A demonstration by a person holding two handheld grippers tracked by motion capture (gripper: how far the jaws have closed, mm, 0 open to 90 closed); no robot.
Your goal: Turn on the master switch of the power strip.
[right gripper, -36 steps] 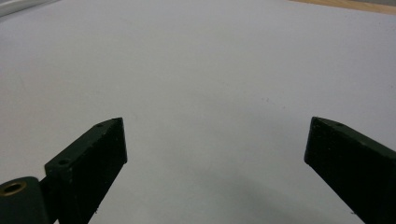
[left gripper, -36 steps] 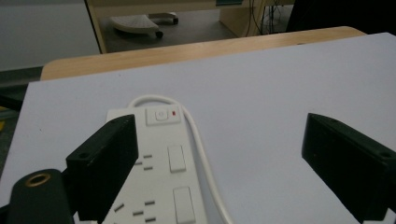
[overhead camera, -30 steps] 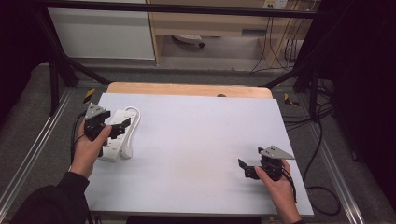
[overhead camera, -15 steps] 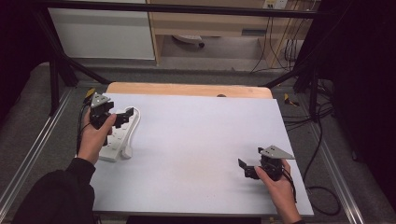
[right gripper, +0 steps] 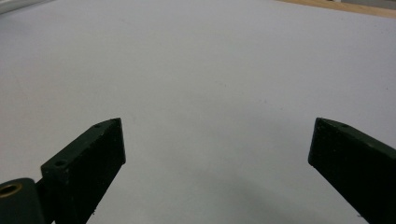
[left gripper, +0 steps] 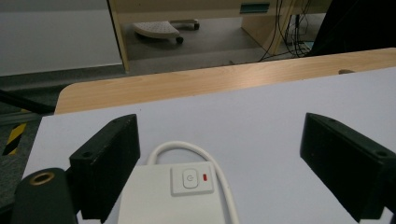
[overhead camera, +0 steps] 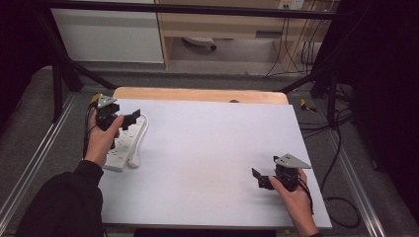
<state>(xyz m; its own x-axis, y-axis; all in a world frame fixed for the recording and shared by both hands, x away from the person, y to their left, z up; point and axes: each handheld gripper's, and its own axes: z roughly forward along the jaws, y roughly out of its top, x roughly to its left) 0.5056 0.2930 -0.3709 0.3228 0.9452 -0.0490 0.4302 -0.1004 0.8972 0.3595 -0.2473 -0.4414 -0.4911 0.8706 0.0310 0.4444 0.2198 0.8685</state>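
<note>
White power strip (overhead camera: 126,144) lying flat near the left edge of the table (overhead camera: 212,148), its button end (left gripper: 192,179) with a small red mark facing the far side, white cord (left gripper: 219,175) looped around that end. Left gripper (overhead camera: 129,120) just above it, jaws wide apart, holding nothing. Right gripper (overhead camera: 258,178) well apart at the near right, low over bare table, jaws wide apart, holding nothing.

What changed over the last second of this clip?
The left gripper moved away from the person along the white power strip to its switch end, jaws open, holding nothing. The right gripper stayed near the table's front right, open; the strip did not move.
</note>
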